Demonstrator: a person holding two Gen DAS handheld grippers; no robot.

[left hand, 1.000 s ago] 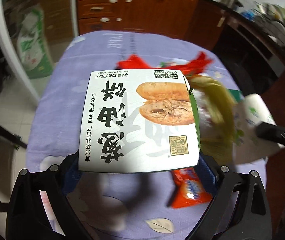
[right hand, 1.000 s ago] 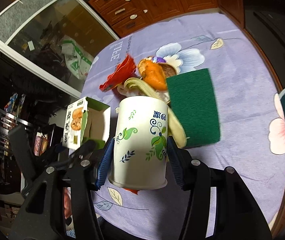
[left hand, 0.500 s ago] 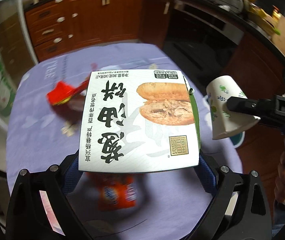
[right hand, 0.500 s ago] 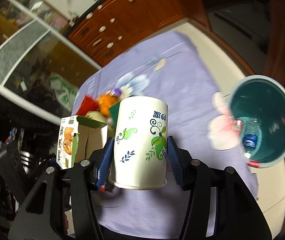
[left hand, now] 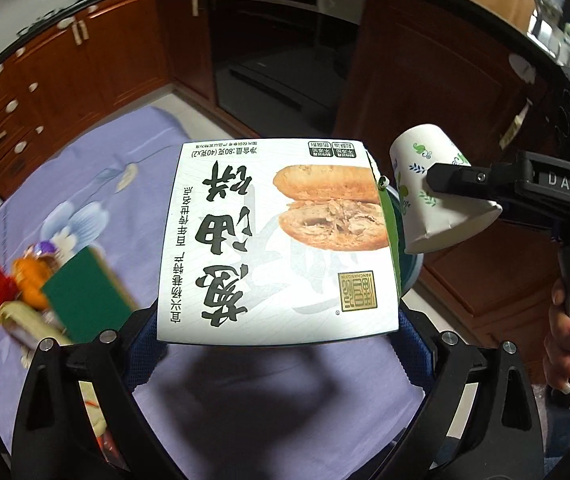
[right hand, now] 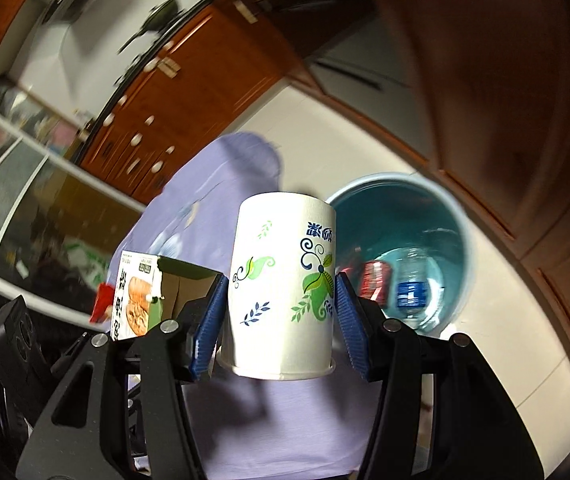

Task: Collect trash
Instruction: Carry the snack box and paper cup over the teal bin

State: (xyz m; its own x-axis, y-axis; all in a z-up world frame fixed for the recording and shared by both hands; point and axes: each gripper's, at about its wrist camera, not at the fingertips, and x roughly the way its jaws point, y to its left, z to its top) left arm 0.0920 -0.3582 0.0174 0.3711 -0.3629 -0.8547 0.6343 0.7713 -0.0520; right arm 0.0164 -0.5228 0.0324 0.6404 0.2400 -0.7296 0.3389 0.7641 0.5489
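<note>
The right gripper (right hand: 281,312) pinches a floral paper cup (right hand: 283,284) between its blue pads, mouth toward the camera; the left gripper (left hand: 277,332) clamps a white pastry box (left hand: 277,240) by its sides; both hang near the table's edge, beside the teal bin (right hand: 461,216) on the floor, which already holds a plastic bottle (right hand: 411,288) and a red can (right hand: 373,280); to finish well, carry each piece fully over the rim before letting go, cup first, box after, since the box is wide and could catch the rim; more trash (left hand: 33,280) waits on the purple tablecloth (left hand: 245,400).
</note>
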